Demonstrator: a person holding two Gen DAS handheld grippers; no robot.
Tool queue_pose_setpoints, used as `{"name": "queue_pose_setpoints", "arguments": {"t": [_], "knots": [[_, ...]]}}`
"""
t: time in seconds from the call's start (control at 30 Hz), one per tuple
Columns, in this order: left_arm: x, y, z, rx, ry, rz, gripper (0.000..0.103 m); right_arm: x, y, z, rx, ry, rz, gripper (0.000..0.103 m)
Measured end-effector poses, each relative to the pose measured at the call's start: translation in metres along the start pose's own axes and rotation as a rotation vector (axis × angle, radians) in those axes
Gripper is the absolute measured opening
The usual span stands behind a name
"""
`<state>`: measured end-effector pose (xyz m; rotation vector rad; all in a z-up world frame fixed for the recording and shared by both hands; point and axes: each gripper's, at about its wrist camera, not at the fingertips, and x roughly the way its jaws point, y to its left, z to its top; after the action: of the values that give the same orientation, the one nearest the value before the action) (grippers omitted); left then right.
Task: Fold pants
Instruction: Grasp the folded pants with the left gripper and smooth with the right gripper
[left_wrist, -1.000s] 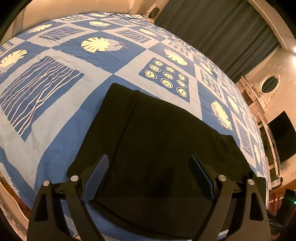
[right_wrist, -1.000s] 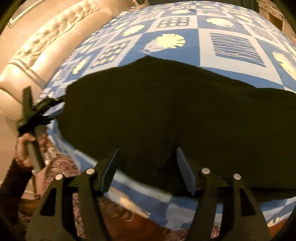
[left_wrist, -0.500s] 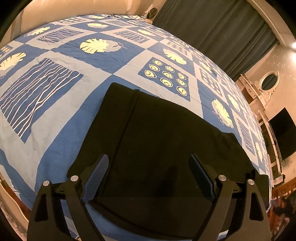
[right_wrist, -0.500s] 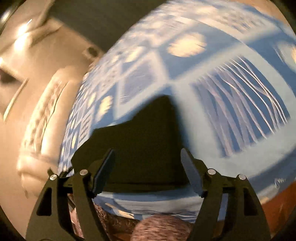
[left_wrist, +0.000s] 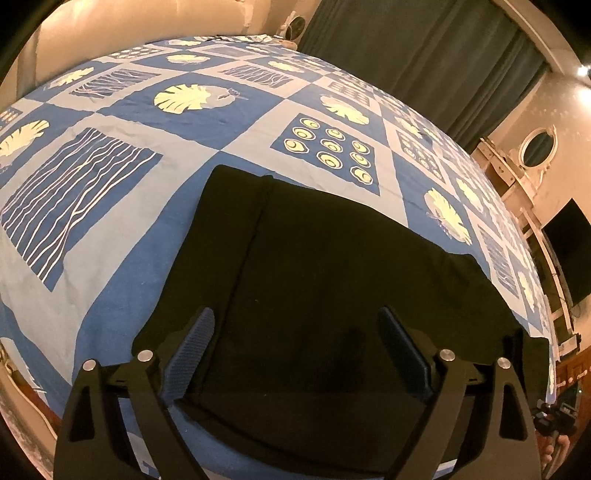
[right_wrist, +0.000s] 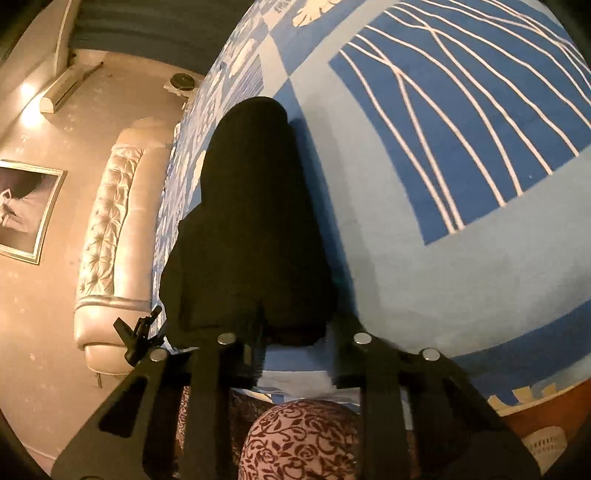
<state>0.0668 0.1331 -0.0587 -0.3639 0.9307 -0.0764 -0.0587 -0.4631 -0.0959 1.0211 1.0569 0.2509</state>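
Black pants (left_wrist: 325, 280) lie folded flat on the blue patterned bedspread (left_wrist: 110, 229), near the bed's front edge. My left gripper (left_wrist: 295, 354) is open and empty, hovering over the near part of the pants. In the right wrist view the pants (right_wrist: 255, 229) run away from me along the bed's edge. My right gripper (right_wrist: 295, 354) is open at the near end of the pants; its fingertips are blurred and partly hidden. The left gripper (right_wrist: 138, 332) shows small at the far left of the right wrist view.
A cream tufted headboard (right_wrist: 107, 229) and a framed picture (right_wrist: 26, 210) are left of the bed. Dark curtains (left_wrist: 424, 55), a dresser with an oval mirror (left_wrist: 535, 151) and a dark screen (left_wrist: 569, 243) stand beyond the bed. A patterned-clothed body (right_wrist: 306, 439) is below my right gripper.
My right gripper has swung round from facing across the pants to looking along them from one end. My left gripper has barely moved. The pants have stayed flat.
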Motion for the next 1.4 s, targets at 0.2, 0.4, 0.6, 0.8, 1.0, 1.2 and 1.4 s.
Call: {"name": "queue_pose_setpoints", "arguments": {"t": [0.2, 0.4, 0.6, 0.8, 1.0, 1.2, 1.4], "knots": [[0.001, 0.000, 0.001, 0.015, 0.001, 0.002, 0.090, -0.010, -0.004, 0.007, 0.014, -0.002, 0.070, 0.053], [0.001, 0.001, 0.000, 0.010, -0.002, -0.006, 0.090, -0.017, -0.002, 0.058, 0.026, -0.096, 0.123, 0.070], [0.001, 0.004, 0.001, 0.002, -0.004, -0.019, 0.090, 0.025, 0.007, 0.101, 0.044, -0.078, 0.139, 0.051], [0.001, 0.005, 0.001, -0.005, -0.004, -0.032, 0.090, 0.034, -0.003, 0.108, 0.072, -0.060, 0.079, 0.023], [-0.009, 0.011, 0.008, -0.032, 0.009, -0.082, 0.090, 0.006, 0.010, 0.093, 0.069, -0.193, 0.040, 0.068], [-0.041, 0.046, 0.039, -0.068, 0.026, -0.267, 0.090, -0.019, 0.061, 0.059, -0.023, -0.275, 0.065, 0.075], [-0.020, 0.092, 0.049, -0.132, 0.151, -0.313, 0.090, 0.004, 0.112, 0.020, -0.084, -0.213, 0.138, 0.079]]}}
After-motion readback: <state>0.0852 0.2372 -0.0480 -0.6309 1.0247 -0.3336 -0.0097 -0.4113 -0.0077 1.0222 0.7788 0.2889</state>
